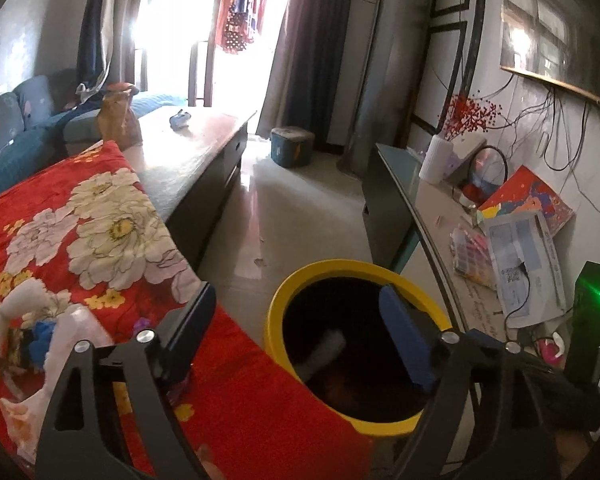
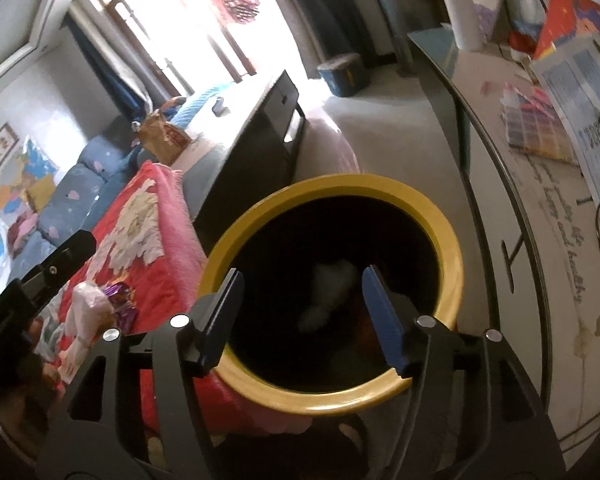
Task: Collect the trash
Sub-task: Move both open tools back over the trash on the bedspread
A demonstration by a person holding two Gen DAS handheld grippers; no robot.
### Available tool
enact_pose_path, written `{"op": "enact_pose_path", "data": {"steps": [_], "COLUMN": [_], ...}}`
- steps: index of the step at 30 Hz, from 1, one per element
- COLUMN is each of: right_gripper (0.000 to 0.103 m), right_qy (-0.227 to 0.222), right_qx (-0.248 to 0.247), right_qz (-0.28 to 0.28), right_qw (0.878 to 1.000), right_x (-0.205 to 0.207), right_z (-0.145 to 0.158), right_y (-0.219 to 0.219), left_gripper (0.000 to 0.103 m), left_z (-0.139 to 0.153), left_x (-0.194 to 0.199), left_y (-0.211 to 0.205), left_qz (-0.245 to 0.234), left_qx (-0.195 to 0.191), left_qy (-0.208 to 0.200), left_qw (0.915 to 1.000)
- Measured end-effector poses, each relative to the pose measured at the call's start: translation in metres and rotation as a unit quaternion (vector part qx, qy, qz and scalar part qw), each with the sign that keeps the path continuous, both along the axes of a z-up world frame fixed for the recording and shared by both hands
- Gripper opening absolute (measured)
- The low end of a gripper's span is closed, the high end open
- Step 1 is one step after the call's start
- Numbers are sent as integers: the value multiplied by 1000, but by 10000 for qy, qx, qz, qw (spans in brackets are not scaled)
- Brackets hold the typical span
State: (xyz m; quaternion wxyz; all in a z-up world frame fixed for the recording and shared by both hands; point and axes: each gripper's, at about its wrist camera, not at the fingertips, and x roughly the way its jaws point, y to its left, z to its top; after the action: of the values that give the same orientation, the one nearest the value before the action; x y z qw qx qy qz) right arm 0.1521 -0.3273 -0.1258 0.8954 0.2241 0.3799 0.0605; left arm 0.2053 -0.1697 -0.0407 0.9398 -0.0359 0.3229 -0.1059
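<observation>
A yellow-rimmed bin with a dark inside stands on the floor beside a red floral blanket. A crumpled white piece of trash lies inside the bin. My left gripper hangs open over the bin's left rim, nothing between its fingers. My right gripper is open above the bin's mouth, also empty. On the blanket lie a pale pink-white bag, a blue scrap and a purple wrapper.
A dark low table carries a brown paper bag. At right, a glass-topped desk holds papers, a white vase, cables and a black box with a green light. A blue stool stands on the floor beyond.
</observation>
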Motion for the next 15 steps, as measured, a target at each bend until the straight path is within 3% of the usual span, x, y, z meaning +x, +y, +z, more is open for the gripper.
{"op": "enact_pose_path", "data": {"steps": [15], "right_gripper": [63], "right_qy": [-610], "right_qx": [-322], "right_qz": [697], "right_qw": [9952], "right_x": [-21], "right_z": [33], "right_y": [51], "left_gripper": [89], "left_z": [17], "left_x": [-48], "left_y": [50], "left_qz": [377], "left_qx": [14], "left_qy": [-362], "left_qw": [9986]}}
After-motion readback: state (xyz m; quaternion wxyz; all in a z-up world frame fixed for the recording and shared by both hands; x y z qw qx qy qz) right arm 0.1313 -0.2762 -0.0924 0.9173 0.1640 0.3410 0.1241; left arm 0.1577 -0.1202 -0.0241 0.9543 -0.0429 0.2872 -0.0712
